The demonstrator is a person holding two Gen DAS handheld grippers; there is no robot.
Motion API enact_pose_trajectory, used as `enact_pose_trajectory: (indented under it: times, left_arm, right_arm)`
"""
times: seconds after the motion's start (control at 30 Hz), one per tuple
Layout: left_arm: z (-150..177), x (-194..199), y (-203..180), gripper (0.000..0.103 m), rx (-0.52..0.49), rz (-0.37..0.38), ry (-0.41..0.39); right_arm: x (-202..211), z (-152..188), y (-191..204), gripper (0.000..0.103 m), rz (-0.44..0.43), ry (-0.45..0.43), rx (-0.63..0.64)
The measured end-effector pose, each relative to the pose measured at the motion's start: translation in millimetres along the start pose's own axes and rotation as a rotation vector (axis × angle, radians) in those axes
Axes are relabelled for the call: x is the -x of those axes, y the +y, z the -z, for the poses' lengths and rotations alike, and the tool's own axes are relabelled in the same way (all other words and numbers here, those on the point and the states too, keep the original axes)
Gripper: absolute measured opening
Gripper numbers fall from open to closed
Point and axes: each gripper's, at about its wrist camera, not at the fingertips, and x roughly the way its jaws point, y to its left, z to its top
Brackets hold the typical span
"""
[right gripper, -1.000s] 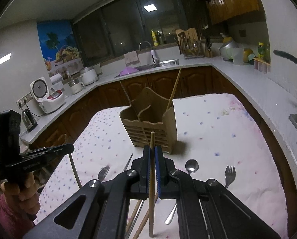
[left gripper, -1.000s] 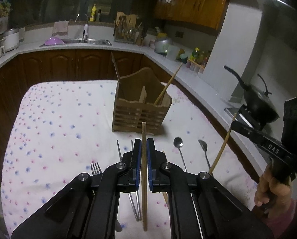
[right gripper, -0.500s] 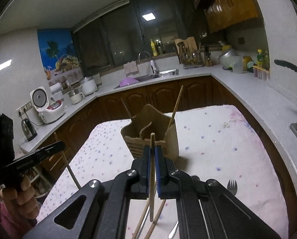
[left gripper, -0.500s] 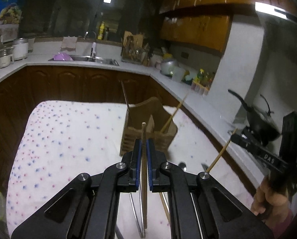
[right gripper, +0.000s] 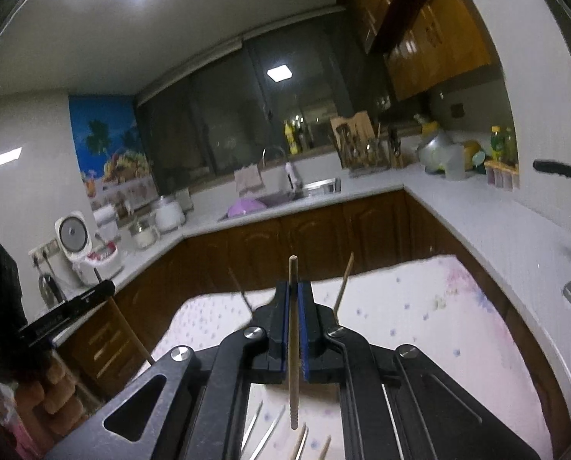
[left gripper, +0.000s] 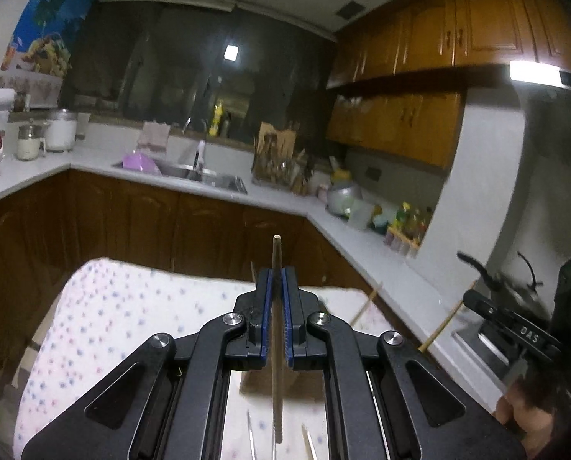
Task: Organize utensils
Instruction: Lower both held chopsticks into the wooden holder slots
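Observation:
My left gripper (left gripper: 275, 280) is shut on a wooden chopstick (left gripper: 276, 345) that stands upright between the blue pads, high above the table. My right gripper (right gripper: 294, 293) is shut on another wooden chopstick (right gripper: 293, 345), also upright. The wooden utensil holder is almost hidden behind both grippers; only a strip of it (left gripper: 262, 383) shows below the left jaws. A chopstick standing in the holder (right gripper: 343, 287) pokes up beside the right gripper. Tips of utensils lying on the cloth (right gripper: 264, 429) show at the bottom. Each gripper also shows in the other's view, the right one (left gripper: 473, 301) and the left one (right gripper: 109, 287).
The table carries a white dotted cloth (left gripper: 113, 306). A counter with a sink (left gripper: 193, 172) runs along the back and right, with a wok (left gripper: 515, 287) on the stove. A rice cooker (right gripper: 82, 245) stands at the left.
Both grippers have risen and tilted upward with their chopsticks. The holder and the utensils on the cloth have dropped almost out of view behind the jaws.

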Motion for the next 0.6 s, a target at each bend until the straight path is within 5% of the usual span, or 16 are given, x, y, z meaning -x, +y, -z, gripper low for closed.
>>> enact_pose_trajectory:
  times: [0.33,0.6]
  left_arm:
    - [-37,-52,1,0.004,0.035,-0.059,-0.138]
    - [-17,-103,7,0.004,0.06,-0.123,-0.115]
  right_arm:
    - [-33,-36,-6,0.004,0.026,-0.095,-0.019]
    - [-64,-29,-16,0.004,0.049,-0.095,-0.018]
